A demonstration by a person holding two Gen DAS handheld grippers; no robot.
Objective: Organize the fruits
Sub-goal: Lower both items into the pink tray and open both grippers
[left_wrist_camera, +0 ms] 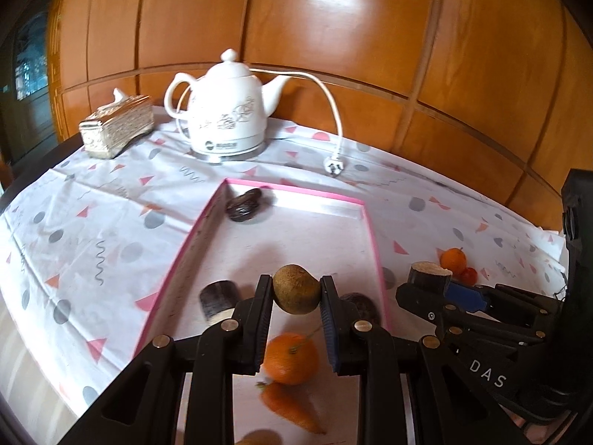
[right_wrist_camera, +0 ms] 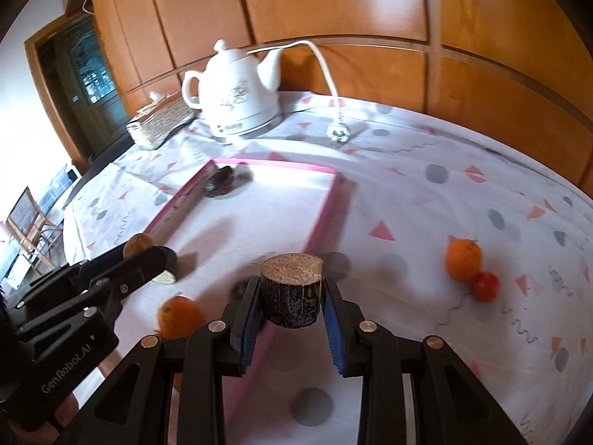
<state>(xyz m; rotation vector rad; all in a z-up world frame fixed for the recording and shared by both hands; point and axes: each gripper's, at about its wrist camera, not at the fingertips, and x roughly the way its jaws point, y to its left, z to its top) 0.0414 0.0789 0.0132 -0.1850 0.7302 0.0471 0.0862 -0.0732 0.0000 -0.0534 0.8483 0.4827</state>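
Worktop (left_wrist_camera: 92, 222) condition: a patterned cloth covers it, and a shallow pink-rimmed tray (left_wrist_camera: 370, 230) lies near the middle. Your left gripper (left_wrist_camera: 296, 294) has its jaws clamped on a brown kiwi-like fruit (left_wrist_camera: 296, 293), which is lifted clear above the tray. Your right gripper (right_wrist_camera: 292, 296) has its jaws clamped on a short dark cylinder with a pale cut top (right_wrist_camera: 291, 289), apparently a piece of sugarcane, held above the tray's right rim. Inside the tray you will find a dark wrinkled date-like fruit (left_wrist_camera: 244, 205) in the far left corner, a second dark cylinder piece (left_wrist_camera: 218, 300) just left of the left gripper, an orange (left_wrist_camera: 292, 358) beneath the held kiwi-like fruit, and a carrot (left_wrist_camera: 289, 408) touching or just below that orange; a dark rounded item (left_wrist_camera: 361, 306) behind the left gripper's right finger cannot be identified. Outside the tray, on the cloth to its right, a second orange (right_wrist_camera: 463, 259) sits touching a small red fruit (right_wrist_camera: 486, 286). At the far edge stand a white kettle (left_wrist_camera: 229, 111) with its unplugged cord and plug (left_wrist_camera: 333, 165), and a gold tissue box (left_wrist_camera: 116, 128) to its left.
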